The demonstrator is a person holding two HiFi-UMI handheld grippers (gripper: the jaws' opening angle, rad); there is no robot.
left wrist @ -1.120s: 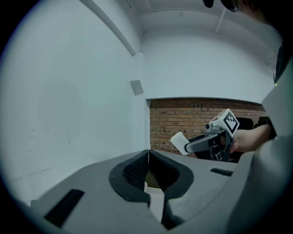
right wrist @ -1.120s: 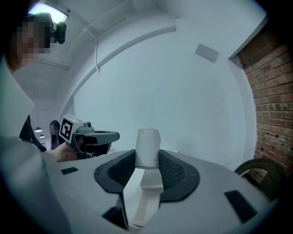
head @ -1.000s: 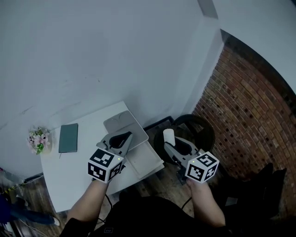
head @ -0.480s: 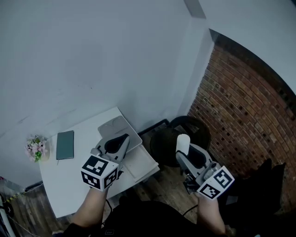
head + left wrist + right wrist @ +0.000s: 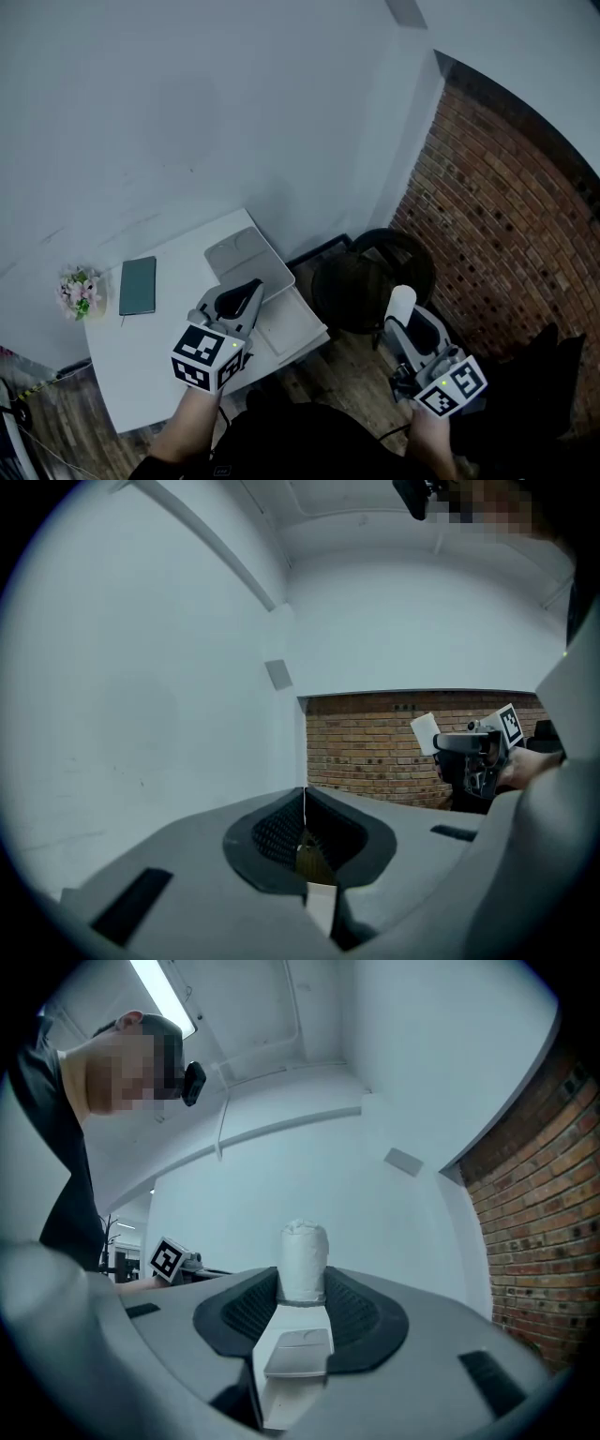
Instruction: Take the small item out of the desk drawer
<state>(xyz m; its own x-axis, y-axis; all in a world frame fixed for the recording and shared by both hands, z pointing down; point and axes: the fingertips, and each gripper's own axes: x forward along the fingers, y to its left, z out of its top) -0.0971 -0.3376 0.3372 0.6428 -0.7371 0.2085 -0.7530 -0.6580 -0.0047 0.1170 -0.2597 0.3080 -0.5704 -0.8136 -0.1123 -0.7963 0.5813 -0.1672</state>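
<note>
My right gripper (image 5: 405, 319) is shut on a small white roll (image 5: 401, 302), out to the right of the desk above the floor. In the right gripper view the roll (image 5: 305, 1255) stands upright between the ribbed pads (image 5: 258, 1307) of that gripper (image 5: 303, 1288). My left gripper (image 5: 251, 289) hovers over the desk's right end, above the open drawer (image 5: 298, 324). Its jaws (image 5: 303, 810) meet in a thin line with nothing between them. The left gripper view also shows the right gripper (image 5: 469, 752) and the roll (image 5: 425, 731) against the brick wall.
On the white desk (image 5: 141, 356) lie a grey laptop-like slab (image 5: 246, 255), a teal notebook (image 5: 138, 284) and a small bunch of flowers (image 5: 78, 289). A black round object (image 5: 370, 277) stands on the wood floor between desk and brick wall (image 5: 506, 234).
My right gripper has carried the white roll to the right, away from the drawer and the desk. The left gripper has stayed roughly over the desk's right end.
</note>
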